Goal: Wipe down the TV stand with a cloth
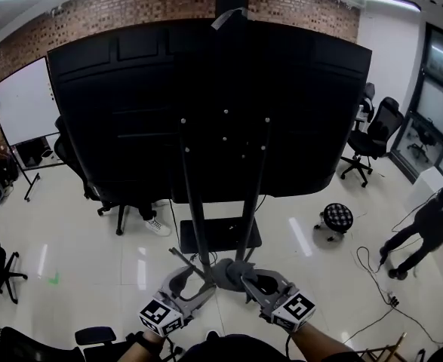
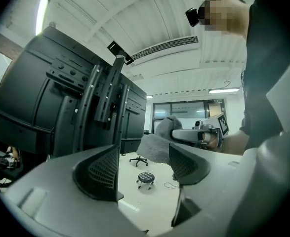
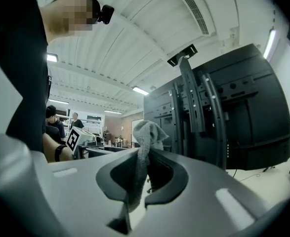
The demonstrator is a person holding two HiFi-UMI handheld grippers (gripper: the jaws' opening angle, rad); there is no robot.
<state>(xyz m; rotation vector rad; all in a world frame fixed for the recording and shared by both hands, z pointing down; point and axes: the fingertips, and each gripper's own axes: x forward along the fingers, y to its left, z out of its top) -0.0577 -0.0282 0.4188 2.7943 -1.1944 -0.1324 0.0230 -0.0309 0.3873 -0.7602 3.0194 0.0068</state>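
The black TV stand [image 1: 223, 202] holds a big black screen [image 1: 206, 104], seen from behind, on two slanted poles above a dark base plate [image 1: 221, 236]. A grey cloth [image 1: 227, 273] is bunched low in front of the poles. My right gripper [image 1: 248, 280] is shut on the cloth [image 3: 145, 132], which stands up between its jaws. My left gripper [image 1: 189, 279] is just left of it, open and empty [image 2: 144, 162]. In the left gripper view the cloth [image 2: 157, 143] hangs beyond the jaws, next to the stand's poles [image 2: 105, 98].
A small patterned stool [image 1: 337, 217] and black office chairs [image 1: 372, 138] stand to the right, with cables [image 1: 379, 277] on the glossy floor. A person in dark clothes [image 1: 429, 228] bends at far right. A whiteboard [image 1: 23, 100] stands at left.
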